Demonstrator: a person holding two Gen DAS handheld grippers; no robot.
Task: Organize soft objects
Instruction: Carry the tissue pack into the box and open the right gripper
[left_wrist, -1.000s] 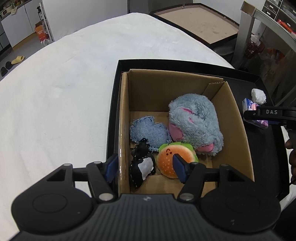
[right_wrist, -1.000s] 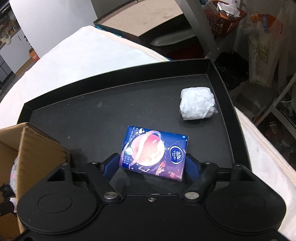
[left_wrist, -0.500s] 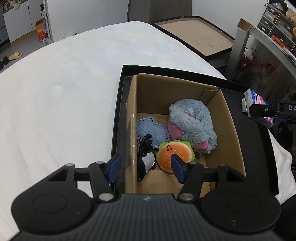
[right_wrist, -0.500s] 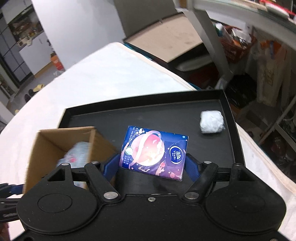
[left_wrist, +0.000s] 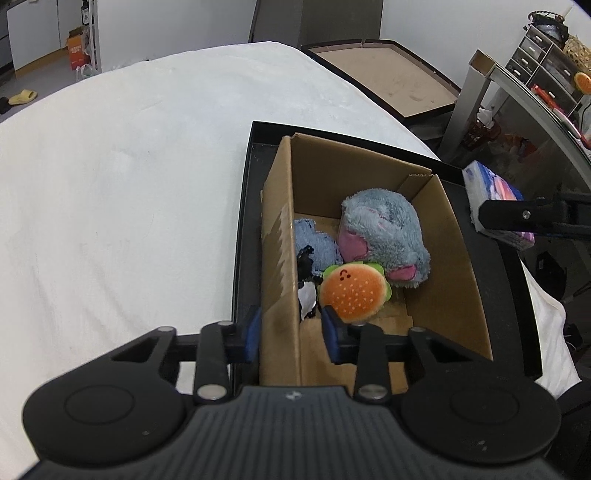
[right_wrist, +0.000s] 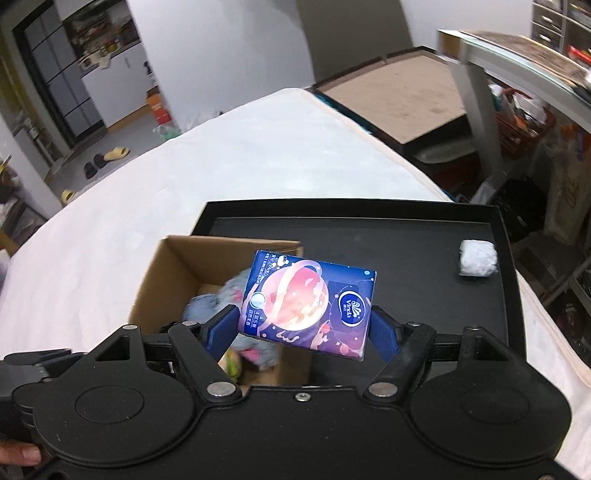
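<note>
Left gripper (left_wrist: 290, 334) straddling, jaws apart, the brown cardboard box (left_wrist: 280, 236) wall, four soft toys inside seen clearly only from the left wrist, right gripper (right_wrist: 304, 330) clamped on purple tissue pack (right_wrist: 308, 302) above box, one white wad (right_wrist: 477, 257) only in right view.

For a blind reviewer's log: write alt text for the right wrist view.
The right tool grips a purple tissue pack in the air over the near right corner of an open cardboard box holding plush toys. The box sits on a black tray, where a white wrapped bundle lies at the far right.
</note>
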